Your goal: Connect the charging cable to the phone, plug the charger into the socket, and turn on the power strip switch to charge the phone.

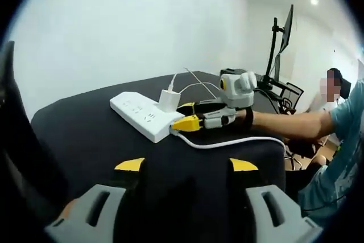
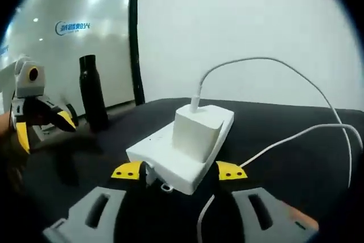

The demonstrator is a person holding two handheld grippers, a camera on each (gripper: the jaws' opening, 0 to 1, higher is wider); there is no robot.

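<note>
1. The white power strip (image 1: pixel 145 115) lies on the black tabletop (image 1: pixel 85 140) with the charger (image 2: pixel 196 126) plugged in.
2. Right tongs (image 1: pixel 186 116) straddle the strip's end, apart.
3. Left tongs (image 1: pixel 186 165) hover apart, empty.

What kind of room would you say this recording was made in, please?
Probably an office or lab: a black table by plain white walls, a monitor on an arm stand, ceiling spotlights, and a wall logo.

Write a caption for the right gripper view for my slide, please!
Open tongs reach the power strip end, white charger plugged in.
</note>
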